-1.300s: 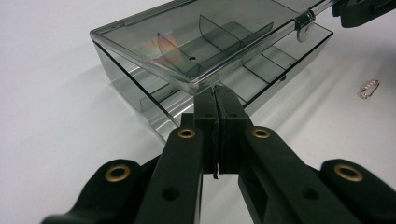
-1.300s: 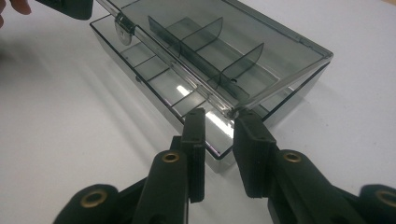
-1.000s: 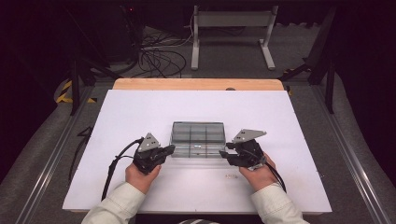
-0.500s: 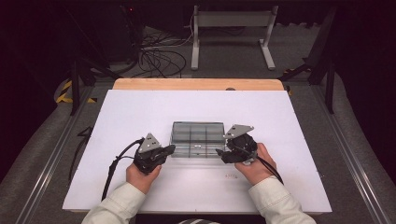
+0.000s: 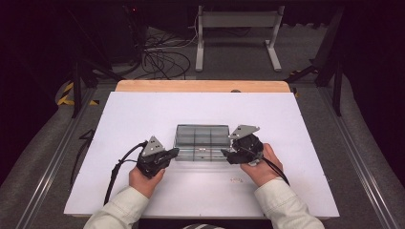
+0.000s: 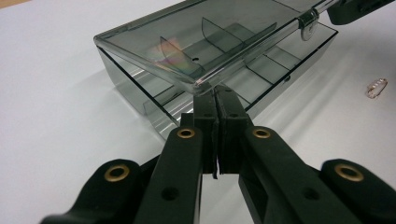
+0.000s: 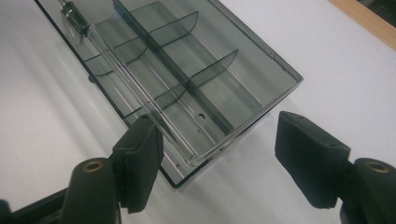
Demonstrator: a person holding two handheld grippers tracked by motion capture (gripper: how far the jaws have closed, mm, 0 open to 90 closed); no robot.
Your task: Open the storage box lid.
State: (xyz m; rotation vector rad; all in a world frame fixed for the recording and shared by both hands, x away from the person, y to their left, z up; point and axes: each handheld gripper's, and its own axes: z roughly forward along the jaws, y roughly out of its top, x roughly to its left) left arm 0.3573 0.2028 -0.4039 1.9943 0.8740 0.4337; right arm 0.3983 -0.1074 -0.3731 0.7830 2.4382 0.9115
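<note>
A smoky clear compartment box (image 5: pixel 201 142) lies in the middle of the white table (image 5: pixel 143 109). Its hinged lid (image 6: pixel 210 42) stands slightly raised above the base. My left gripper (image 5: pixel 175 151) is shut at the box's left end, its tips (image 6: pixel 217 100) just under the lid's edge with nothing between them. My right gripper (image 5: pixel 225 155) is open at the right end. Its jaws have just been opening and now straddle the box's near corner (image 7: pixel 196 154). The left pad (image 7: pixel 140 158) sits close against the box's side, and the right pad (image 7: pixel 303 158) stands well apart.
A small metal ring-like piece (image 5: pixel 236 180) lies on the table in front of the box, near the right hand. Dividers (image 7: pixel 187 79) split the box into several empty compartments. A wooden strip (image 5: pixel 200 86) edges the table's far side.
The right gripper has shifted slightly toward the box's right end and its jaws have spread wider. The left gripper has stayed put.
</note>
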